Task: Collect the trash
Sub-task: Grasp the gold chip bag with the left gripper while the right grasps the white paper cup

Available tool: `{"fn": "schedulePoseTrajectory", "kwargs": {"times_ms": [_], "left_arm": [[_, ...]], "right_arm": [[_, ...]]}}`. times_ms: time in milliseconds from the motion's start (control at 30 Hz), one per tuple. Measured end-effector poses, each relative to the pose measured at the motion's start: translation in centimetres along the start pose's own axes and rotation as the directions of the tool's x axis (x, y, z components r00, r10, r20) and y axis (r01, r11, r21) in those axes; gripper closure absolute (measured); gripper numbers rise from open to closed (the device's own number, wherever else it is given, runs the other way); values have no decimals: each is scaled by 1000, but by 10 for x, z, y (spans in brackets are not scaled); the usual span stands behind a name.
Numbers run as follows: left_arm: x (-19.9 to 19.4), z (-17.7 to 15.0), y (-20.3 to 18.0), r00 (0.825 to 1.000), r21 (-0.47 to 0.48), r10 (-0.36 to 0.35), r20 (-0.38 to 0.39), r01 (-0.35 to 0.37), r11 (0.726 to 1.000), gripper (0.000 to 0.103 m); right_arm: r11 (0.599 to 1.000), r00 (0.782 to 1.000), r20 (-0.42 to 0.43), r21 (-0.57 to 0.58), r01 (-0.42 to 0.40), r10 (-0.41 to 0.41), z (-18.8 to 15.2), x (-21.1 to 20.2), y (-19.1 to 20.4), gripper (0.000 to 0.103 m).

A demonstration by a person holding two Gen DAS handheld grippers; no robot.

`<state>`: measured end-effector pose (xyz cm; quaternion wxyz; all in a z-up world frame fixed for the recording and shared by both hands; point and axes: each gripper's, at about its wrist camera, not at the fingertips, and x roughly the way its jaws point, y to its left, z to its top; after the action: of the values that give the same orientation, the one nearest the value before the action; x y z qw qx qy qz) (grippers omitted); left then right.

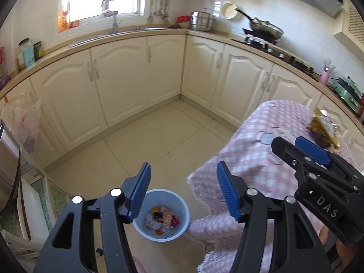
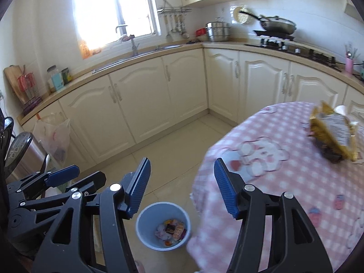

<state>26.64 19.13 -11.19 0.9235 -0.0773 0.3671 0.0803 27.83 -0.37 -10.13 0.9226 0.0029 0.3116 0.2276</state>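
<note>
One crinkly gold wrapper [image 2: 333, 132], round bin [image 2: 145, 223].

We note cream cabinets [image 2: 145, 100] running in an L under a beige countertop [image 2: 227, 45]. Bright daylight floods the window [image 2: 113, 6] above the sink [image 2: 136, 55]. Pale floor tiles [image 2: 173, 141]; white tiled wall [image 1: 204, 2] behind the stove [image 2: 284, 43].

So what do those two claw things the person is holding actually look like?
Each tool is a black plastic frame with triangular cut-outs and round silver bolt heads. The left tool and the right tool both end in two flat fingers faced with ribbed blue pads. The right one carries white letters, DAS. No cables or sleeves show.
</note>
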Motion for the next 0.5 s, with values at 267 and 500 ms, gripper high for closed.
{"fn": "schedulePoseTrajectory", "kwargs": {"times_ms": [267, 500], "left_arm": [[-5, 7, -116, 991, 120, -131, 8, 130, 984, 34], [10, 14, -212, 967, 171, -252, -34, 255, 952, 34]], "right_arm": [[981, 981, 80, 105, 166, -174, -3, -61, -98, 45], [938, 951, 99, 221, 265, -292, -9, -97, -186, 44]]}}
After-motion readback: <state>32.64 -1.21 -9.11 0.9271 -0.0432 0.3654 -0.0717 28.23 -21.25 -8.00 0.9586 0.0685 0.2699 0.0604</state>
